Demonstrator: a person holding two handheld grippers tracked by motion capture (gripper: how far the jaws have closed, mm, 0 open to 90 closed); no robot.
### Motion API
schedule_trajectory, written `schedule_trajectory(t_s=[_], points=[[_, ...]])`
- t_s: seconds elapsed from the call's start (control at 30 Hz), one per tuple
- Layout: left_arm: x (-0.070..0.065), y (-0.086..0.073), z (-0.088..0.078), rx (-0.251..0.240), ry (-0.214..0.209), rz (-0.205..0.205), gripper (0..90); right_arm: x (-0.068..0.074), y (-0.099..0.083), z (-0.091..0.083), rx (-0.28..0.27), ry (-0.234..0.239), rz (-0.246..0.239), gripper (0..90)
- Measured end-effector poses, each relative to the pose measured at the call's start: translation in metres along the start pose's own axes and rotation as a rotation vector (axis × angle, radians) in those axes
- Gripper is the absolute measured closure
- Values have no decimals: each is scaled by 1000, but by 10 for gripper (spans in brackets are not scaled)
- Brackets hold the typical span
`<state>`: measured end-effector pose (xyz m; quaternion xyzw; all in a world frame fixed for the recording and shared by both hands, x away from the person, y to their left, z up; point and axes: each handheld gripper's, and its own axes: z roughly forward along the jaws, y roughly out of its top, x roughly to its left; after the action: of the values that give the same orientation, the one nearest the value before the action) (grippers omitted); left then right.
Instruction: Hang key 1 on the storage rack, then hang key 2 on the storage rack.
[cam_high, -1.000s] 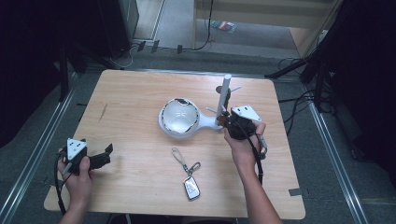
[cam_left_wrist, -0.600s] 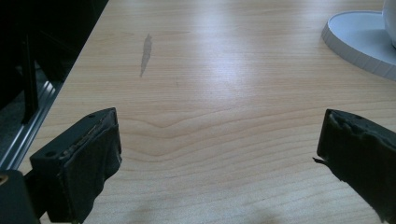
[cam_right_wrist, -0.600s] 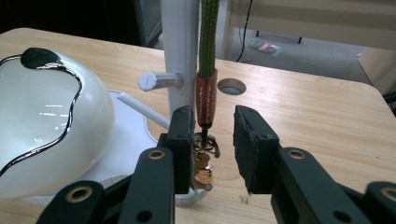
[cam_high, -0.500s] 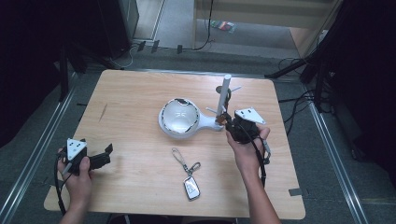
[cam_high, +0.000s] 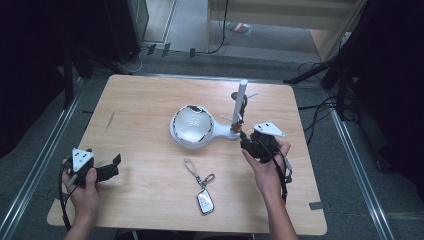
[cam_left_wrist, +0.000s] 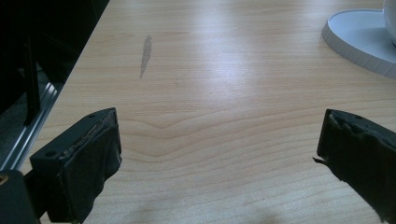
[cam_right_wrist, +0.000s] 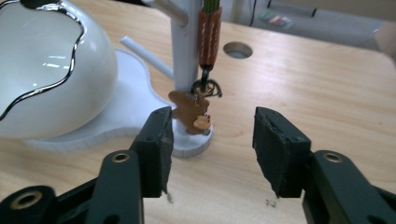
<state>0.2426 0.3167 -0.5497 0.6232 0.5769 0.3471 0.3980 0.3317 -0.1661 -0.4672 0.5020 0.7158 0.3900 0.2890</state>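
A white stand (cam_high: 220, 134) carries a glossy egg-shaped bowl (cam_high: 190, 125) and an upright pole (cam_high: 240, 102). From a peg on the pole hangs an orange and green strap (cam_right_wrist: 209, 37) ending in a small brown charm (cam_right_wrist: 189, 109). My right gripper (cam_right_wrist: 212, 116) points at the pole's foot. Its jaws have just been opening, and the charm hangs free just beyond their tips, with nothing pressed between them. In the high view the right gripper (cam_high: 245, 142) sits right of the stand. My left gripper (cam_high: 116, 166) rests open at the table's near left, with bare wood between its jaws (cam_left_wrist: 219, 121).
A car key on a ring and clasp (cam_high: 202, 197) lies on the wooden table (cam_high: 140, 100) in front of the stand. A round cable hole (cam_right_wrist: 237, 49) sits behind the pole. A metal rail (cam_high: 35, 170) runs along the table's left edge.
The right gripper has drawn back slightly from the pole toward the near edge. The left hand has kept still.
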Motion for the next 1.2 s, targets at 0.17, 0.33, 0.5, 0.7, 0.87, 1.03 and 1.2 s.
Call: schedule_trajectory(t_s=[0.17, 0.33, 0.5, 0.7, 0.87, 1.03, 1.2], points=[[0, 0, 0, 2, -1, 2, 0, 0, -2, 0, 75, 28, 6, 454], [-1, 0, 0, 5, 2, 10, 0, 0, -4, -3, 101, 44, 4, 434], [-1, 0, 0, 6, 0, 11, 0, -3, -5, -4, 140, 66, 4, 427], [-1, 0, 1, 8, -1, 17, 0, -4, -7, -3, 185, 122, 19, 469], [-1, 0, 1, 9, -1, 18, 0, 2, -7, 0, 231, 175, -5, 494], [-2, 1, 1, 9, -2, 20, 0, 13, -5, 0, 279, 213, -55, 505], [-2, 1, 1, 8, -3, 18, 0, 22, -3, 1, 329, 228, -73, 505]])
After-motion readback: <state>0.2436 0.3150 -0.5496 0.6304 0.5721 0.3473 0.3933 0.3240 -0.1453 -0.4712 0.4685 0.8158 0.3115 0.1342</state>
